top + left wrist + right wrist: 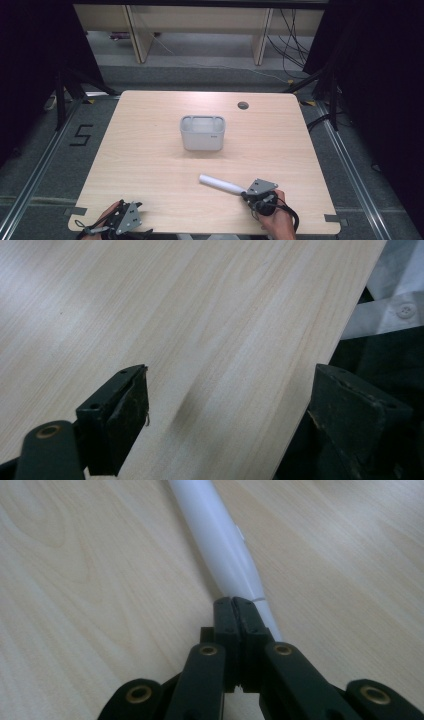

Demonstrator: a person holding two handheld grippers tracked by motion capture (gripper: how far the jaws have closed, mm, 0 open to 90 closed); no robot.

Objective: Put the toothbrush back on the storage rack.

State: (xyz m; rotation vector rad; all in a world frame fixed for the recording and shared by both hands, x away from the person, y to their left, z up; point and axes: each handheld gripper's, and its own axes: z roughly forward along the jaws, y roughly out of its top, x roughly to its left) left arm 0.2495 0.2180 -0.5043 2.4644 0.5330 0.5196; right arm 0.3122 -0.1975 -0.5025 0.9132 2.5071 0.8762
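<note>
Pale wood grain covers the table (150, 165), and everything of the work is carried on it. Largest on it is the grey bin (202, 133), set a little behind the middle, well apart from every edge, its open top facing up. A small dark mark is seen on its front wall near the right corner, but it is too small to be read. On the floor beside the table's left edge a figure "5" (81, 135) is marked in black.

Next in size is the white tube (222, 185), laid near the front edge, right of the middle, with its free end turned toward the bin. Its near end is clamped by the right gripper (247, 193), whose jaws are seen pressed together on the flattened tail in the right gripper view (239, 602). No print can be made out on the tube (220, 540).

The left gripper (131, 206) is held at the front left corner; in its own view the jaws stand wide apart over the bare wood (215, 340) with nothing between them.

The step in hand is judged to be carrying the tube to the bin. Since it is held only by its thin tail, the long body is likely to sag or swing, so a slow lift is advised, with the tube raised clear of the bin's rim before the grip is released.
</note>
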